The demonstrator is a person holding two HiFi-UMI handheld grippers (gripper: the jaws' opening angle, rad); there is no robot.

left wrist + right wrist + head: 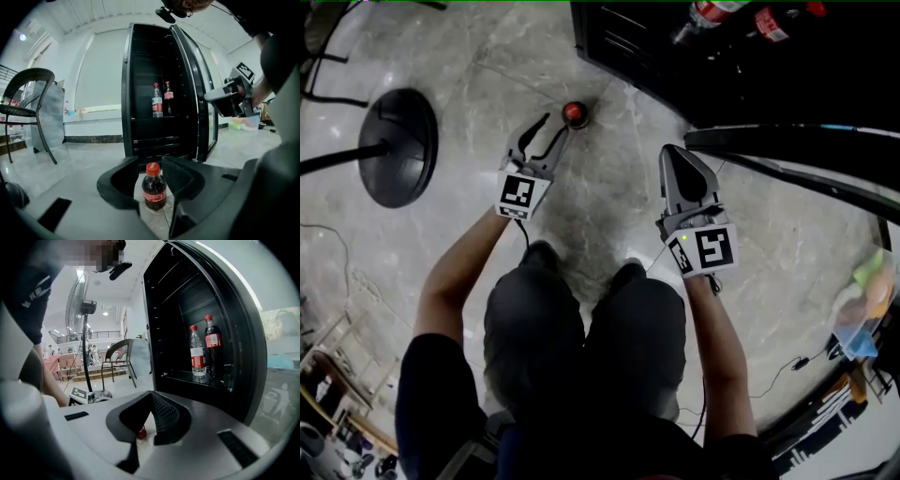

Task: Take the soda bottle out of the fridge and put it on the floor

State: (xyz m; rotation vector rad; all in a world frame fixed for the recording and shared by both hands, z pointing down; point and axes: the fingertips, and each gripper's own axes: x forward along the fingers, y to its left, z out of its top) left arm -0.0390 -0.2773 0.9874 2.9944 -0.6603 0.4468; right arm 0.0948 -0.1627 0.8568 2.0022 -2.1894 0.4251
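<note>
A small cola bottle (575, 114) with a red cap stands upright on the marble floor, in front of the open black fridge (741, 75). My left gripper (556, 125) is open, its tips just short of the bottle. In the left gripper view the bottle (154, 190) stands in the gap between the jaws, with floor showing on both sides. My right gripper (667, 150) is shut and empty, held beside the fridge door (806, 155). Two more bottles (197, 357) stand on a fridge shelf (197, 380).
A round black fan base (398, 145) sits on the floor to the left. A dark chair (28, 103) stands farther left of the fridge. A plastic bag (862, 309) and cables lie at the right. The person's knees are just below the grippers.
</note>
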